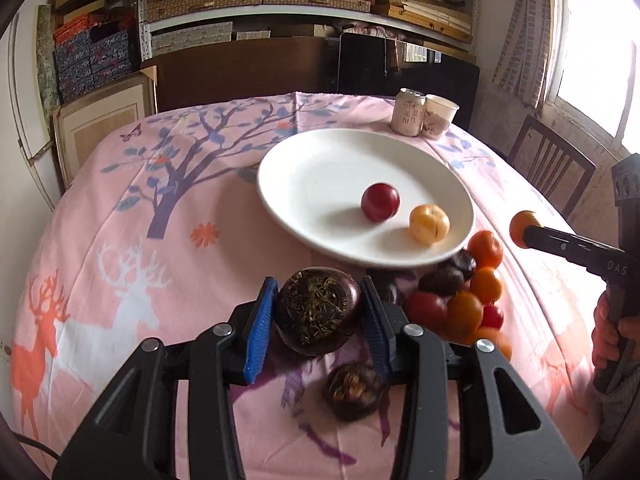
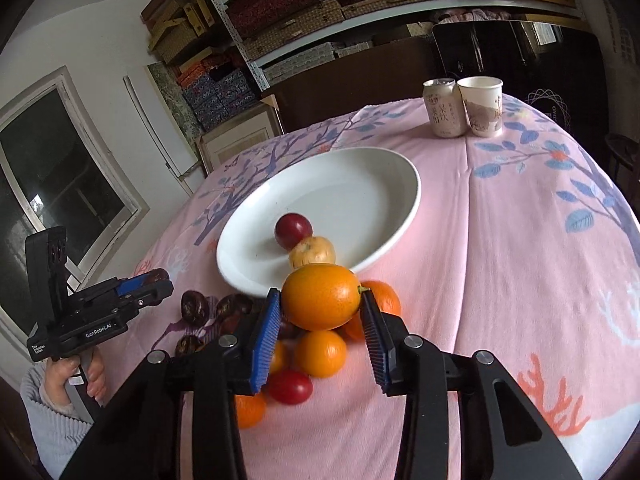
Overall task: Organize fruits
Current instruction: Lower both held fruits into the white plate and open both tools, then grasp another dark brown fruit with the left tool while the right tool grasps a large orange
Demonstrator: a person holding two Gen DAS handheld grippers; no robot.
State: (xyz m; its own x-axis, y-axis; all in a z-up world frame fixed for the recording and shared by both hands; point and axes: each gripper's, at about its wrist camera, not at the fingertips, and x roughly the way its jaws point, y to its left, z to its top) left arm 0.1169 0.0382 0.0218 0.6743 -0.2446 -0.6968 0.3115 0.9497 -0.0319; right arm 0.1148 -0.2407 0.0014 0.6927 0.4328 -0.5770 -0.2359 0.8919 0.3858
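- Left claw (image 1: 319,312) clamps a dark fruit (image 1: 318,310) above the desk (image 1: 120,240).
- Right claw (image 2: 320,304) grips an orange (image 2: 320,295) near the plate (image 2: 360,176).

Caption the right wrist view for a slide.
Right claw holds an orange near a plate.

Big white plate (image 1: 320,184) as the landmark, lying flat. Inside it, near the front rim: one round dark red fruit (image 1: 380,202), one pale yellow fruit (image 1: 429,224) just beside. In front of the plate, a pile of small oranges (image 2: 320,354), red tomatoes (image 2: 290,387) and dark brown water chestnuts (image 2: 195,306). One orange (image 2: 320,296) and one chestnut (image 1: 318,310) lifted above the pile.
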